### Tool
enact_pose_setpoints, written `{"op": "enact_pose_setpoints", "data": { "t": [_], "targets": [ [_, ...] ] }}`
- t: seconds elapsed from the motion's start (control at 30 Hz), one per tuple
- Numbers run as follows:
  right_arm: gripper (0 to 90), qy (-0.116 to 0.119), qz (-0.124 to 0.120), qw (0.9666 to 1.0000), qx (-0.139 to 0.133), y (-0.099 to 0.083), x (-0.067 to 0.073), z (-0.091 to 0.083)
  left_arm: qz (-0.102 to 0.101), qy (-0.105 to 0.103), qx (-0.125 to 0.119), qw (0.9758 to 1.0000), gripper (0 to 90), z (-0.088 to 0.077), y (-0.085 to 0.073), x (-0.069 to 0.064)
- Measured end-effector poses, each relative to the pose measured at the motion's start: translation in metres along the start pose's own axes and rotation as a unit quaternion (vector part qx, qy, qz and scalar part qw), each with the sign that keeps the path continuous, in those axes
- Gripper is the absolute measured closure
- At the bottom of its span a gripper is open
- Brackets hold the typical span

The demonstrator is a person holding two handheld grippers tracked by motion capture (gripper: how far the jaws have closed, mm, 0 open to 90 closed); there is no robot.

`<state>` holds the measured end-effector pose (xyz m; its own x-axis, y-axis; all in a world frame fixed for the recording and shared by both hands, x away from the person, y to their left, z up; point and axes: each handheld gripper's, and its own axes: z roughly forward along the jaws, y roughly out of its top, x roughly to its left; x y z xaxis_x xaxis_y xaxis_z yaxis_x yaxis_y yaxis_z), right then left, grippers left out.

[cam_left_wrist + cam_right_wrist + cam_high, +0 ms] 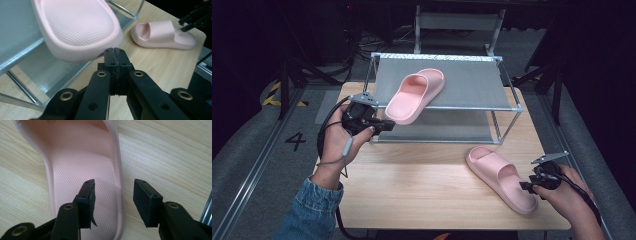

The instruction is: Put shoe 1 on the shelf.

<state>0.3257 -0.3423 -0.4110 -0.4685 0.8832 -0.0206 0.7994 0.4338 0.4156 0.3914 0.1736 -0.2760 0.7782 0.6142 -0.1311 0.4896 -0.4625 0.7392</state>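
One pink slipper [414, 95] lies on the top shelf of a metal rack [512, 92], its heel [80, 32] hanging over the front edge. My left gripper [384, 125] is shut with nothing in it, just below and in front of that heel [115, 53]. A second pink slipper [499, 177] lies on the wooden table [412, 185] at the right [162, 35]. My right gripper [527, 187] is open at its heel end, the jaws straddling the slipper's side rim [119, 195], one inside over the footbed and one outside.
The rack has a lower shelf [442, 130] of grey mesh beneath the top one. The table's front edge runs near my forearms. Dark floor and a metal frame [457, 25] lie beyond the rack.
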Motion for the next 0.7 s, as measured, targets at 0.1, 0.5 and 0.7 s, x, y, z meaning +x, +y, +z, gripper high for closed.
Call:
{"op": "enact_pose_setpoints", "data": {
  "t": [0.1, 0.5, 0.7],
  "targets": [
    [53.1, 0.0, 0.0, 1.0, 0.0, 0.0, 0.0, 0.0, -0.005, -0.005, -0.007, 0.9999, 90.0, 0.002, 0.0, 0.003],
    [53.1, 0.0, -0.003, 1.0, -0.001, 0.0, 0.001, 0.001, -0.004, -0.004, -0.03, 0.9995, 90.0, 0.03, 0.016, 0.004],
    [53.1, 0.001, -0.002, 1.0, -0.001, 0.0, 0.0, 0.001, -0.002, -0.016, -0.038, 0.9991, 90.0, 0.046, 0.027, 0.005]
  ]
}}
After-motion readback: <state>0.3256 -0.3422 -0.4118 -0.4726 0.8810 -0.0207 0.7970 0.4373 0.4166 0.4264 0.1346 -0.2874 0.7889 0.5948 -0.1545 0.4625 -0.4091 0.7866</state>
